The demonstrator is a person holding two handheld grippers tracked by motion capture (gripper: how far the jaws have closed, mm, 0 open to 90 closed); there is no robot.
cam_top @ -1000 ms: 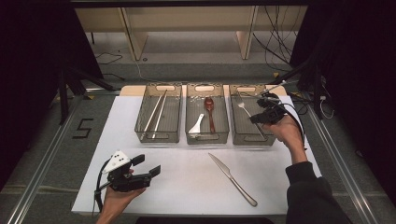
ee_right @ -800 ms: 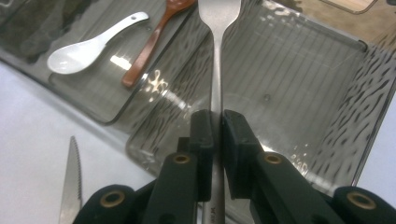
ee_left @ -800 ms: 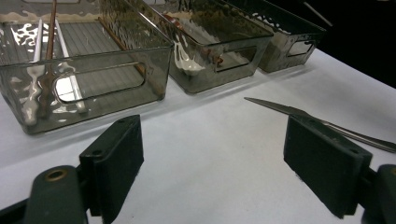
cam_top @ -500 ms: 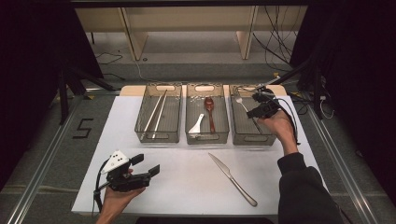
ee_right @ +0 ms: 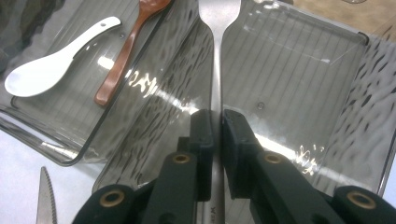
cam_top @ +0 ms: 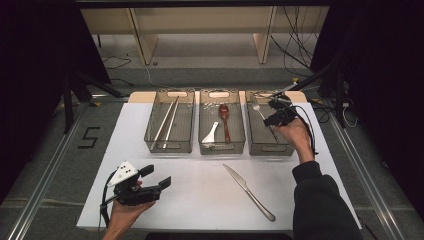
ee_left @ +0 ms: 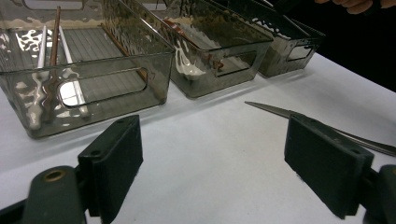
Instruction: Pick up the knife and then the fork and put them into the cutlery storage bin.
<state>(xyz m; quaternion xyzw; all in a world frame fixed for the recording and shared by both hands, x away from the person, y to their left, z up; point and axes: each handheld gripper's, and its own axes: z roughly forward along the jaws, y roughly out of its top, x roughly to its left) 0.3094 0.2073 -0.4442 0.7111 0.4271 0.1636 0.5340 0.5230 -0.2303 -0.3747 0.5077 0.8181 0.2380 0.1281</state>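
My right gripper (cam_top: 274,109) hangs over the right-hand clear bin (cam_top: 270,148), shut on the handle of a silver fork (cam_top: 258,110). In the right gripper view the jaws (ee_right: 215,116) pinch the fork's thin handle (ee_right: 215,70), and its head points away over the bin's ribbed floor (ee_right: 299,70). A hand holds my left gripper (cam_top: 157,176) low at the table's front left, open, with nothing between its jaws (ee_left: 229,154). A table knife (cam_top: 248,191) lies on the white tabletop, and its blade (ee_left: 280,111) shows just beyond the left gripper's far jaw.
The left bin (cam_top: 169,147) holds chopsticks (cam_top: 166,121). The middle bin (cam_top: 222,147) holds a white spoon (cam_top: 211,133) and a brown wooden spoon (cam_top: 225,120). The white table (cam_top: 200,205) ends close to the person; cables and stands surround it.
The right hand has carried the fork a little left and away, lower over the right bin. The left hand and knife stay put.
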